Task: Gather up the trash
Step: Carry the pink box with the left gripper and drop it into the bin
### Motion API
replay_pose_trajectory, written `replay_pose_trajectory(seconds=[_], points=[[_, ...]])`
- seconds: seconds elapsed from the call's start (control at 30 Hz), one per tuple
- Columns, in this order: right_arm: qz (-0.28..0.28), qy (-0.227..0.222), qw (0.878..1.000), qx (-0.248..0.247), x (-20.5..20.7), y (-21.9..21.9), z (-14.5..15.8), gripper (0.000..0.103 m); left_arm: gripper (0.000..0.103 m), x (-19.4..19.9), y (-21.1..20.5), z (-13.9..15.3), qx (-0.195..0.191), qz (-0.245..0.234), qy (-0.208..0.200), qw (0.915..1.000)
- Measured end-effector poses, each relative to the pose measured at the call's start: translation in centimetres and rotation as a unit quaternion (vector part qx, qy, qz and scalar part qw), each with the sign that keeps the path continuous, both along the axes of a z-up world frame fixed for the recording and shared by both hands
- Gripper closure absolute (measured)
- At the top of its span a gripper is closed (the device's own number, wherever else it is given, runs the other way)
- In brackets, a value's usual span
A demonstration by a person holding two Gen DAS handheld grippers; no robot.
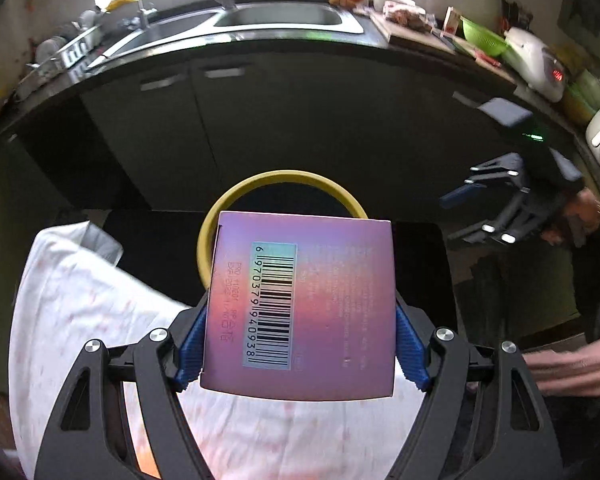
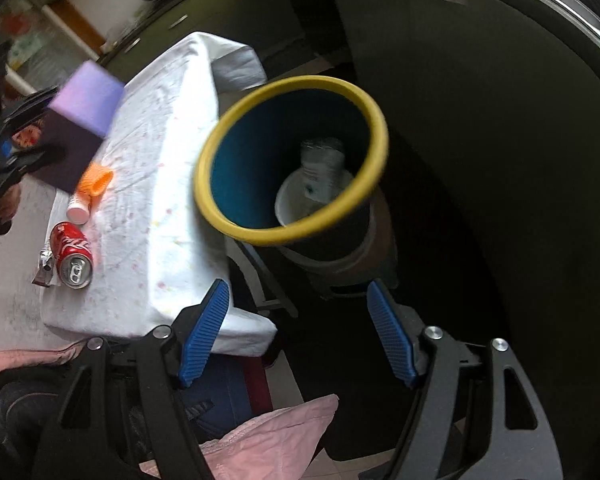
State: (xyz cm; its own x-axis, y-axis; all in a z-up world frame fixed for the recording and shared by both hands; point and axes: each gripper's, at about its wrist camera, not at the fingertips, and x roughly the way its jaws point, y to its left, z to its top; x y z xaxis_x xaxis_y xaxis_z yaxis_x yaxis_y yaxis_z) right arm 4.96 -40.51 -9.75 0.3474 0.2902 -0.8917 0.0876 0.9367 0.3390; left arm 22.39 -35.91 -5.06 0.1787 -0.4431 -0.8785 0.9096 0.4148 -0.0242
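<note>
The blue pads [image 1: 192, 344] of the left gripper [image 1: 300, 340] are pressing on the two sides of a purple box [image 1: 300, 308], so the fingers are standing wide and holding it. The box is showing its barcode face to the left wrist camera. Just beyond its far edge the yellow rim of the trash bin [image 1: 284, 178] is showing, and the box is covering the near part of this rim. On the left of the gripper a table with a white cloth [image 1: 80, 300] is lying under it.

The right gripper [image 2: 300, 340] is standing wide with nothing between its blue pads [image 2: 206, 336]. It is pointing down towards the trash bin [image 2: 236, 224], which is standing just beside the right edge of the table. Inside the bin a white cup [image 2: 296, 208] and a clear plastic bottle [image 2: 322, 164] are lying.

On the white cloth [image 2: 160, 200], at the left of the right wrist view, a red soda can [image 2: 71, 254] is lying on its side near the table's near-left part. A small foil wrapper [image 2: 45, 268] is touching it on the left. A little farther a small white bottle [image 2: 79, 208] and an orange object [image 2: 95, 180] are lying together. Above them the left gripper [image 2: 8, 156] is carrying the purple box [image 2: 86, 98] over the table; this part is blurred.

Far behind the bin, in the left wrist view, a dark counter with a steel sink [image 1: 280, 16] is running across.
</note>
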Motion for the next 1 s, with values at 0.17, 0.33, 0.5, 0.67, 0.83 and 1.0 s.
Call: replay_pose_trajectory(seconds=[0.17, 0.33, 0.5, 0.67, 0.83, 1.0], points=[[-0.024, 0.009, 1.0, 0.006, -1.0, -1.8, -1.1, 0.035, 0.026, 2.4, -4.1, -2.9, 0.013, 0.002, 0.006, 0.9999], [-0.029, 0.015, 0.999, 0.007, -0.7, -1.9, -1.6, 0.035, 0.019, 3.7, -3.9, -3.2, 0.007, 0.021, -0.006, 0.9997], [-0.011, 0.013, 1.0, 0.002, 0.0, -0.5, -1.5, 0.035, 0.016, 1.4, -0.8, 0.8, -0.033, 0.033, -0.033, 0.9984], [0.019, 0.009, 1.0, -0.004, 0.9, 2.1, -1.0, 0.035, 0.012, -2.6, 5.9, 6.1, -0.09, 0.078, -0.068, 0.9905], [0.066, 0.0, 0.998, -0.013, 2.4, 5.6, 0.2, 0.035, 0.01, -6.0, 13.5, 9.4, -0.12, 0.153, -0.101, 0.9756], [0.136, -0.012, 0.99, -0.024, 4.8, 10.7, 1.3, 0.035, 0.006, -9.5, 22.7, 10.5, -0.149, 0.253, -0.125, 0.9477]])
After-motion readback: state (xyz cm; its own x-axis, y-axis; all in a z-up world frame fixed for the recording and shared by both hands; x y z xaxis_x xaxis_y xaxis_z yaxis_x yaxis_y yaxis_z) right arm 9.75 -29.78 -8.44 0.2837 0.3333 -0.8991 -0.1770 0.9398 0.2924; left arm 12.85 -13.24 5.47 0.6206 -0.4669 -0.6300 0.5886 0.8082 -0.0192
